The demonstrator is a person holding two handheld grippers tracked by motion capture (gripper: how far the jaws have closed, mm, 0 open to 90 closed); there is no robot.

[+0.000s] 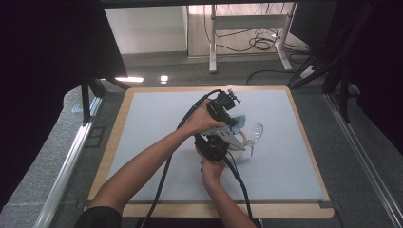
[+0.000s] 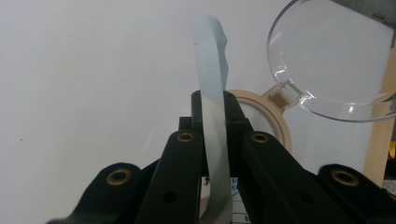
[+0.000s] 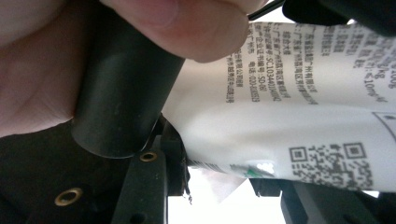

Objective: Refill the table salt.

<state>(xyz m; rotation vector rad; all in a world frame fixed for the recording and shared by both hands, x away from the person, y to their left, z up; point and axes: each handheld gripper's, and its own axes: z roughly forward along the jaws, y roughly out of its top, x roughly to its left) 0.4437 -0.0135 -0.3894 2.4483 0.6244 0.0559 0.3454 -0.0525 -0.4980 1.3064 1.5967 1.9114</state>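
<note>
My left gripper (image 2: 211, 100) is clamped tight on a pale blue strip (image 2: 211, 60), the flat end of a pouch, which stands up between the two black jaws and curves away above them. Past the tips sits a beige ring (image 2: 281, 128) with a clear lid (image 2: 334, 56) hinged to it and flipped open; it looks like the pouch's spout and cap, though I can't tell for sure. White mat (image 2: 84, 93) behind it all.

My right gripper (image 3: 219, 184) holds the white pouch (image 3: 289, 126) across its jaws. Printed text and a QR code face the camera, and the pouch body is bent where the jaws pinch it. The left hand (image 3: 51, 65) and its black handle are close in front, touching the pouch.

From above, both grippers meet near the mat's (image 1: 157, 114) middle, left gripper (image 1: 233, 121) just beyond right gripper (image 1: 227, 142), nearly touching. Blue strip (image 1: 240, 121) and clear lid (image 1: 255, 132) stick out on the right side, lifted off the mat. Wooden table edge (image 1: 114, 137) frames the mat.
</note>
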